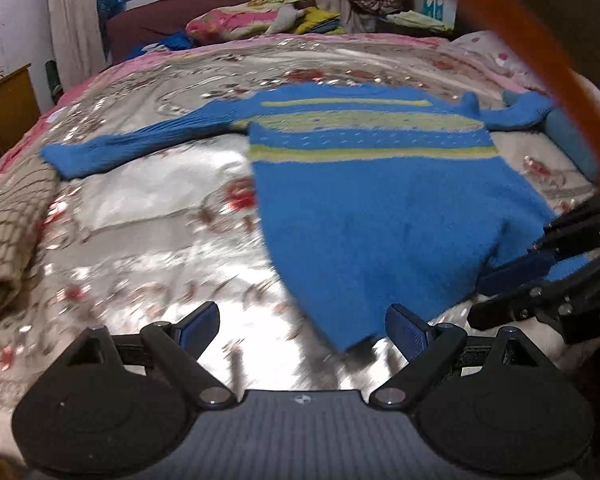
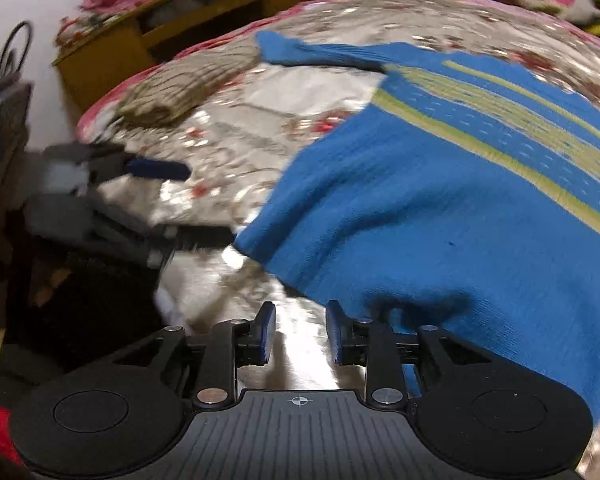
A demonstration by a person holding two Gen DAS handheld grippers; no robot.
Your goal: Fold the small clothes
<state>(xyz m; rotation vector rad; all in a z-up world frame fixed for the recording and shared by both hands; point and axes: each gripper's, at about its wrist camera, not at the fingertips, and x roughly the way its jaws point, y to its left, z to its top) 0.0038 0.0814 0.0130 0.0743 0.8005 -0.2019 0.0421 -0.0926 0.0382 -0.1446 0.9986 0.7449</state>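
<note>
A small blue knitted sweater (image 1: 376, 208) with yellow-green stripes lies spread on the bed, sleeves out to both sides. It also shows in the right wrist view (image 2: 460, 208). My left gripper (image 1: 302, 332) is wide open and empty just in front of the sweater's near hem corner. My right gripper (image 2: 300, 334) is open with a narrower gap, empty, at the sweater's hem edge; the cloth drapes over its right finger (image 2: 336, 332). The right gripper also shows at the right of the left wrist view (image 1: 540, 264), at the hem.
The bed has a shiny floral quilt (image 1: 160, 208). A folded brown checked garment (image 1: 8, 216) lies at the left. Pillows and piled bedding (image 1: 260, 12) sit at the far end. A wooden cabinet (image 2: 172, 28) stands beside the bed. An orange cable (image 1: 540, 60) crosses the upper right.
</note>
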